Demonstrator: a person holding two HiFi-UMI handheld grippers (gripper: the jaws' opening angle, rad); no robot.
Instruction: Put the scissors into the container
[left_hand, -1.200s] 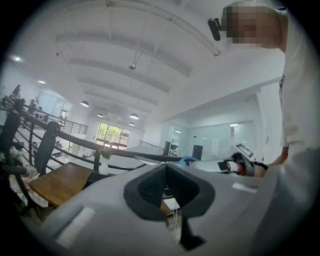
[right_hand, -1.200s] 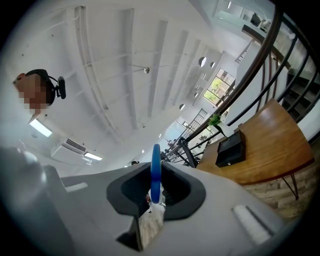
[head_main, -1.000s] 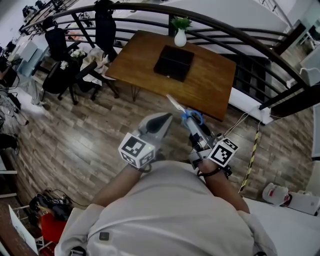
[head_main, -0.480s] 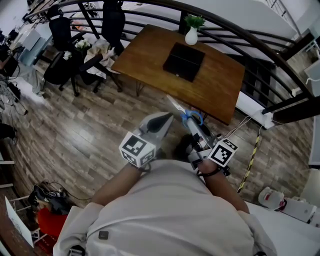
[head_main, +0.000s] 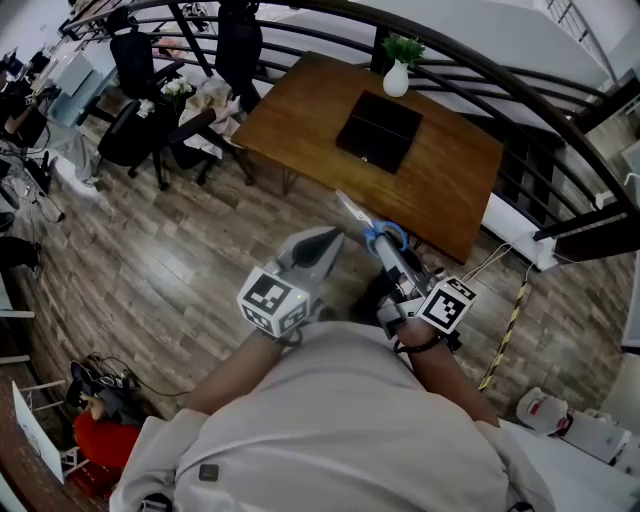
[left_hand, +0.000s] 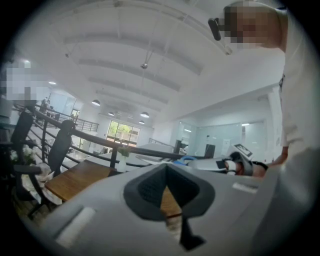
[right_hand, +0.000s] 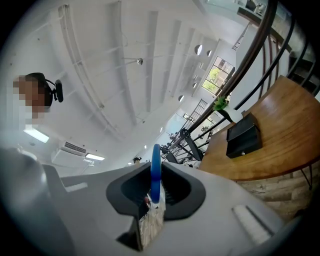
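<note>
While the right gripper (head_main: 386, 247) is clamped on the scissors (head_main: 384, 236), its jaws pinch the blue handle ring edge-on, and the pale blades jut out toward 11 o'clock in the head view. They are held in the air above the wood-plank floor (head_main: 170, 260), and their tips line up with the near edge of the wooden table (head_main: 455, 190). The black container (head_main: 380, 130) lies flat on that table at 12 o'clock from the scissors, well apart from them, its lid closed. A white vase with a green plant (head_main: 397, 77) stands at the table's far edge, just past 12 o'clock from the container, in front of a dark curved railing (head_main: 520, 90). The left gripper (head_main: 328, 240) hangs just beside the right one at its 9 o'clock; its jaws meet at the tips with nothing between them, and only the tabletop shows through the gap behind the pads. Black office chairs (head_main: 135, 130) stand at 10 o'clock.
</note>
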